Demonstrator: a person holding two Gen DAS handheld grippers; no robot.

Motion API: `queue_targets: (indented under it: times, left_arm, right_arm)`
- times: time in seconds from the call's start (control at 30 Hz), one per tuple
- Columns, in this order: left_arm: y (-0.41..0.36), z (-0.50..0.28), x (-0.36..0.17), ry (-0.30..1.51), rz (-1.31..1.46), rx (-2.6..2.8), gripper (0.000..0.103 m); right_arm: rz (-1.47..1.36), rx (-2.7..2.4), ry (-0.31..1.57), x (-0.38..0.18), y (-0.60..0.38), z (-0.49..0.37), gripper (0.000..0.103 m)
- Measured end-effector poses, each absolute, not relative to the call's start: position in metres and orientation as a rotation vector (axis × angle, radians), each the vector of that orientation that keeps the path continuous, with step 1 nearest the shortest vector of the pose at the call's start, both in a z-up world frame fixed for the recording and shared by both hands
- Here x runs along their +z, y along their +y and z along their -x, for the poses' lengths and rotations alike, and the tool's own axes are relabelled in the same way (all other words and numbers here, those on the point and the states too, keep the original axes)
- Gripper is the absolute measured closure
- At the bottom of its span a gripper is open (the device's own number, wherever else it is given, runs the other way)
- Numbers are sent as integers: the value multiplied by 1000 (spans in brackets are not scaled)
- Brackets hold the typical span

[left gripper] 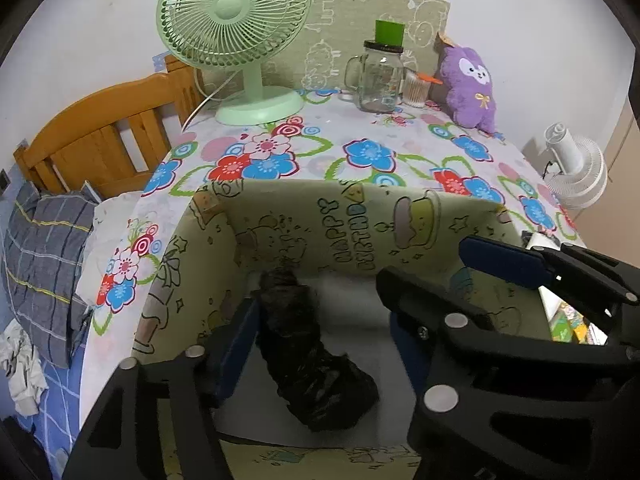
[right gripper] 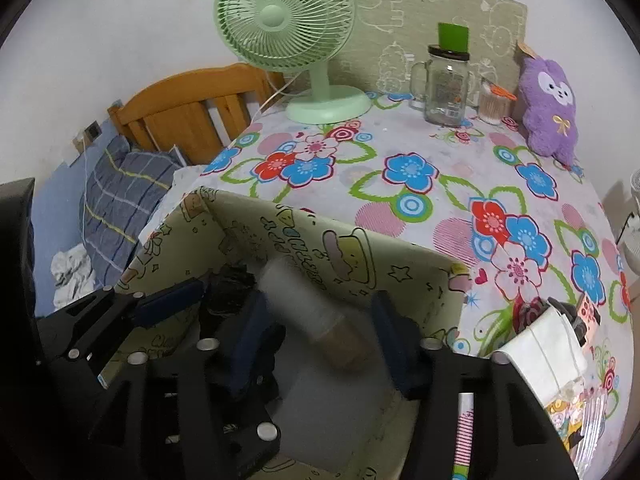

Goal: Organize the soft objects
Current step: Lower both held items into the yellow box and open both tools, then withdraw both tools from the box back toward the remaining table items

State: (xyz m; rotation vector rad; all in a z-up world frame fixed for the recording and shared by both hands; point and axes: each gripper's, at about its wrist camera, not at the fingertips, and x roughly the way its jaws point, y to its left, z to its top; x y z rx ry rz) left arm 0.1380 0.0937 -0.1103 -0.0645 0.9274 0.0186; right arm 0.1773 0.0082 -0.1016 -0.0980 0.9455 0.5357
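Observation:
A pale yellow cartoon-print box (left gripper: pixel 304 216) stands open at the near edge of the flowered table (left gripper: pixel 360 152); it also shows in the right wrist view (right gripper: pixel 360 256). A roll of black plastic bags (left gripper: pixel 312 356) lies on the box floor. My left gripper (left gripper: pixel 320 340) is open, its fingers on either side of the black roll. My right gripper (right gripper: pixel 316 328) is open over the box, and a blurred whitish roll (right gripper: pixel 312 308) is between its fingers, apart from both. The black roll (right gripper: pixel 230 288) shows to its left. A purple plush toy (left gripper: pixel 470 84) sits at the far right.
A green desk fan (left gripper: pixel 236 40), a glass mug jar with a green lid (left gripper: pixel 380 76) and a cotton-swab cup (left gripper: pixel 416 90) stand at the table's back. White pouches and packets (right gripper: pixel 548 344) lie right of the box. A wooden bed headboard (left gripper: pixel 104 132) is left.

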Motion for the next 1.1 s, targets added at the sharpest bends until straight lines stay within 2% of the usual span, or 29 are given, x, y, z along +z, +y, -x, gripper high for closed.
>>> queue_targets:
  times: [0.1,0.7,1.1]
  left_arm:
    - [90,-134,-107,914,57,24,19]
    - [66,-110,-73,825,23,42,11]
    - [41,-89,-49,756,1,13,5]
  right_arm:
    - [106,514,928,-97,4,-174,37]
    - [91,470,794,-59,-32,-141,19]
    - [61,429,709,-32,-62,-114,13]
